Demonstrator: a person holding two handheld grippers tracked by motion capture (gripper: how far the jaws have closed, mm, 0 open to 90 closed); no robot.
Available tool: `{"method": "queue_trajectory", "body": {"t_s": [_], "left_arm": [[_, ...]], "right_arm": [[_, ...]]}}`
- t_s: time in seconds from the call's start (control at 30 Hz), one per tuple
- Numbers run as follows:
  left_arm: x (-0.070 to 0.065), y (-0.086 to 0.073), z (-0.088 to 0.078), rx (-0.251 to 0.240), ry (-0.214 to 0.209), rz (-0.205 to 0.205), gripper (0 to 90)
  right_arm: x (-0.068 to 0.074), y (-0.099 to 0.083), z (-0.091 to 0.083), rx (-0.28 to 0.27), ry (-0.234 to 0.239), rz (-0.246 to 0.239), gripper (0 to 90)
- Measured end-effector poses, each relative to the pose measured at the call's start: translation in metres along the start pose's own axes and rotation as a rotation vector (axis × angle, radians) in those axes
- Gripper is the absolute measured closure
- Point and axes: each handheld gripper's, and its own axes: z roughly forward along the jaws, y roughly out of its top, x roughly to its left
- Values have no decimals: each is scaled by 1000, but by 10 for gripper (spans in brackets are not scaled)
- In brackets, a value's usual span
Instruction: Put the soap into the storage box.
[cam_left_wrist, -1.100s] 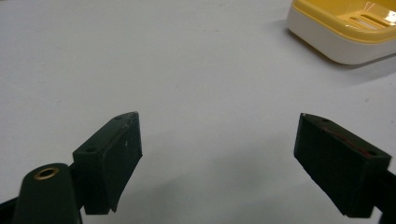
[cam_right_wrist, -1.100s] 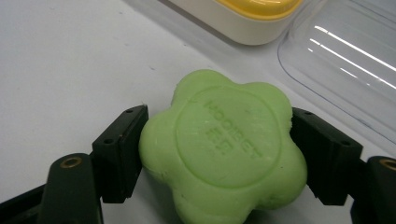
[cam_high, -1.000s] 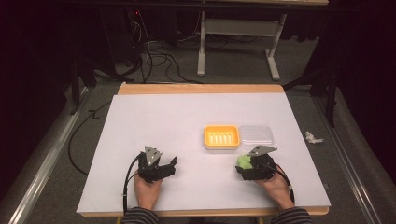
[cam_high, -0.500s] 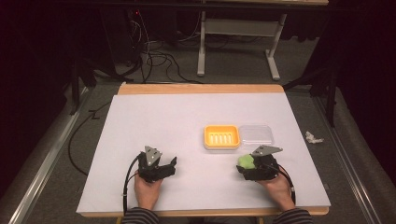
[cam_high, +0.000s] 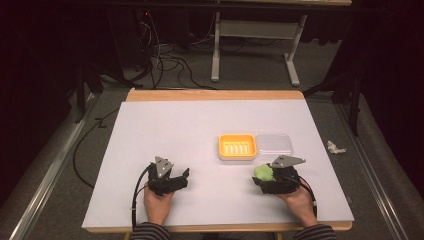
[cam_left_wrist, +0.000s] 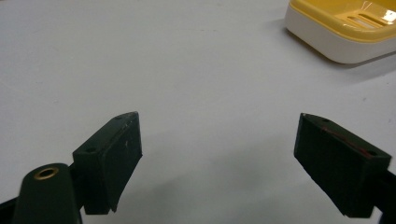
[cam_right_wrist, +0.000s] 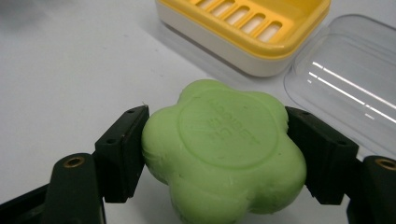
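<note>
The left gripper (cam_high: 184, 176) rested low over the white table (cam_high: 165, 130), near the front edge, held by the person's left hand (cam_high: 157, 205). Its jaws stood spread wide apart, with bare table surface between them, as the left gripper view confirmed (cam_left_wrist: 219, 154). A black cable (cam_high: 135, 200) trailed from it toward the front edge.

Toward the middle of the table sat a yellow soap dish (cam_high: 237, 146) with a slotted top and a white base. Touching its right side lay a clear plastic lid (cam_high: 274, 145), flat on the table.

In front of the dish and lid, and near both, the right gripper (cam_high: 261, 176) was held by the person's right hand (cam_high: 300, 202). Its jaws had just been closing and pinched a green flower-shaped soap bar (cam_right_wrist: 224, 149) between them, one pad against each side of the bar. In the right gripper view the bar sat level, its round embossed face up, with the dish and lid just beyond it.

Off the table's right edge, a small crumpled white scrap (cam_high: 336, 147) lay on the grey floor.
</note>
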Motion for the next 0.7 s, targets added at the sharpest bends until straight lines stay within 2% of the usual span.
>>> {"method": "queue_trajectory", "body": {"t_s": [0.37, 0.57, 0.7], "left_arm": [[0, 0, 0, -1, 1, 1, 156], [0, 0, 0, -1, 2, 3, 157], [0, -1, 0, -1, 3, 7, 156]], "right_arm": [[-3, 21, -17, -58, -8, -25, 271], [-5, 34, -20, -74, -4, -43, 271], [-8, 49, -18, -84, 3, -60, 271]]}}
